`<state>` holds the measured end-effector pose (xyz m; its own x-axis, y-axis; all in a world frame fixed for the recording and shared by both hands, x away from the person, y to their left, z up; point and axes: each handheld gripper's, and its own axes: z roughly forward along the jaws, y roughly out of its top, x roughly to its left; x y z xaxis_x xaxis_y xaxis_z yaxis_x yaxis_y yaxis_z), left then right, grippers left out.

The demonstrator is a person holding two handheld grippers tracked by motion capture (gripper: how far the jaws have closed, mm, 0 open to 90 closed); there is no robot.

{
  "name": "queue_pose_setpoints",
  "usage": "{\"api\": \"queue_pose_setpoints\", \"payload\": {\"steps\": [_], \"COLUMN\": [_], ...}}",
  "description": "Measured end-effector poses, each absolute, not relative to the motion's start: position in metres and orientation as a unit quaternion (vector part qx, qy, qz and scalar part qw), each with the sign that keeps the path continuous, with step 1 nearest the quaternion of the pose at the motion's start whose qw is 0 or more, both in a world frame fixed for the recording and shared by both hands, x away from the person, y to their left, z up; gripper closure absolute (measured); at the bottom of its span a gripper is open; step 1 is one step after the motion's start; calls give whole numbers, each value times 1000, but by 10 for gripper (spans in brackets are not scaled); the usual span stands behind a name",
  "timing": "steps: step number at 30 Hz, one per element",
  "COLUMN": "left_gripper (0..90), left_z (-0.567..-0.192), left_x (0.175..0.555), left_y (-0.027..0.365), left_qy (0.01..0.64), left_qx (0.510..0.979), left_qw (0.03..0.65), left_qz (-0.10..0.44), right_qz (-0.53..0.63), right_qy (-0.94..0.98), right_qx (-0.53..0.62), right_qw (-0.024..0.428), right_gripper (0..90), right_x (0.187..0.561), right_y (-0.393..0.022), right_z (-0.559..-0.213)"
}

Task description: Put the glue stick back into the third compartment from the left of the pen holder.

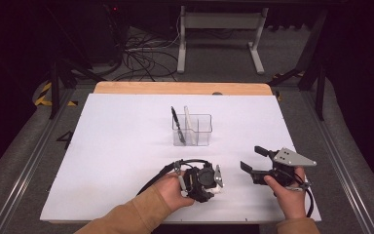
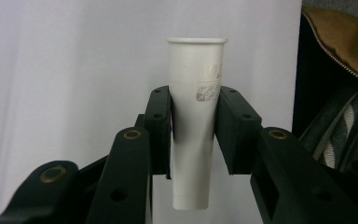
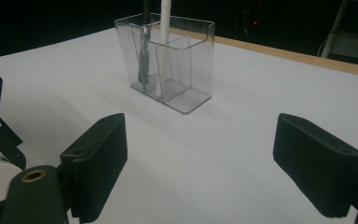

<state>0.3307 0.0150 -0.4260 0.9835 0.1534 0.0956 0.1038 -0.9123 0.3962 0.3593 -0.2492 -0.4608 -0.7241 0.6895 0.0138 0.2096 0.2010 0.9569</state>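
Left gripper (image 2: 193, 135) clamps a white tube (image 2: 195, 116) above the table (image 1: 126, 146); right gripper (image 3: 200, 163) hangs wide open near a clear organizer (image 3: 177, 70).

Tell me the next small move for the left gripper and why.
Probably lift and carry it toward the clear organizer. The left gripper is already shut on a white tube, low over the table, while a black pen and a white pen already stand in the organizer's compartments. The right gripper is open and holds nothing.
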Motion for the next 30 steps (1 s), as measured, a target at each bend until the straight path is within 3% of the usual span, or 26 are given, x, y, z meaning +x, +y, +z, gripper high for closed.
{"api": "queue_pose_setpoints", "payload": {"steps": [7, 16, 30], "left_gripper": [682, 682, 681], "left_z": [-417, -391, -367], "left_x": [330, 341, 361], "left_y": [16, 31, 47], "left_qy": [59, 84, 121], "left_qx": [973, 946, 911], "left_qw": [211, 305, 383], "left_qz": [67, 76, 86], "right_qz": [557, 557, 557], "right_qy": [743, 743, 744], "right_qx": [302, 302, 301], "right_qw": [216, 216, 215], "right_gripper": [181, 181, 181], "right_x": [359, 360, 360], "right_y": [-249, -249, -248], "right_z": [-461, -462, -462]}}
